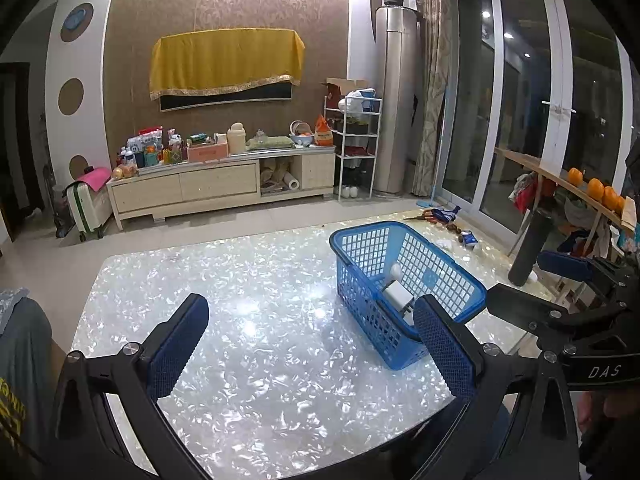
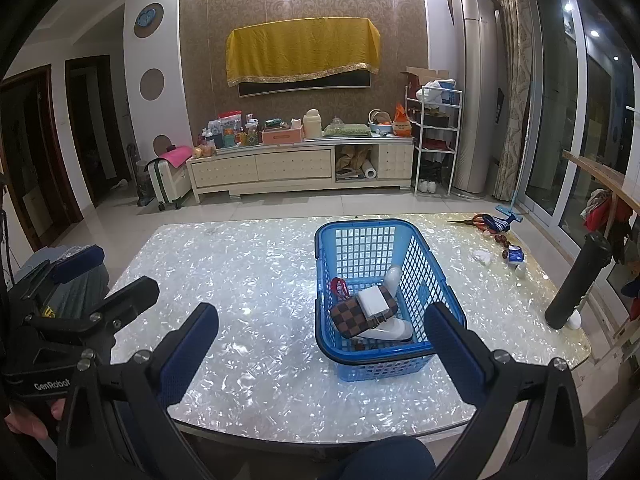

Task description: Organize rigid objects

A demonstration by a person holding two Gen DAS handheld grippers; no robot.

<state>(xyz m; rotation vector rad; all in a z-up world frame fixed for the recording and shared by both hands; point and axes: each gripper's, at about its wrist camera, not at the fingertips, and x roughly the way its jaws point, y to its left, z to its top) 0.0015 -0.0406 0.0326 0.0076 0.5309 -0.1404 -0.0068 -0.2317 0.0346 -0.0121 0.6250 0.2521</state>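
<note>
A blue plastic basket [image 2: 356,240] stands on the pearly white table [image 2: 248,280], right of the middle. Inside it lie a brown checkered pouch [image 2: 352,316] with a red strap, a white charger block [image 2: 374,300] and a white bottle [image 2: 392,276]. The left wrist view shows the same basket [image 1: 436,276] with the white block [image 1: 396,294] in it. My left gripper [image 1: 310,344] hangs open over the near table, empty. My right gripper [image 2: 322,354] is open and empty just before the basket's near rim.
A black cylinder [image 2: 576,280] stands upright at the table's right edge. Scissors [image 2: 474,220], a blue-white item [image 2: 516,256] and small bits lie at the far right corner. A TV cabinet [image 2: 300,168] and a shelf rack [image 2: 436,140] line the far wall.
</note>
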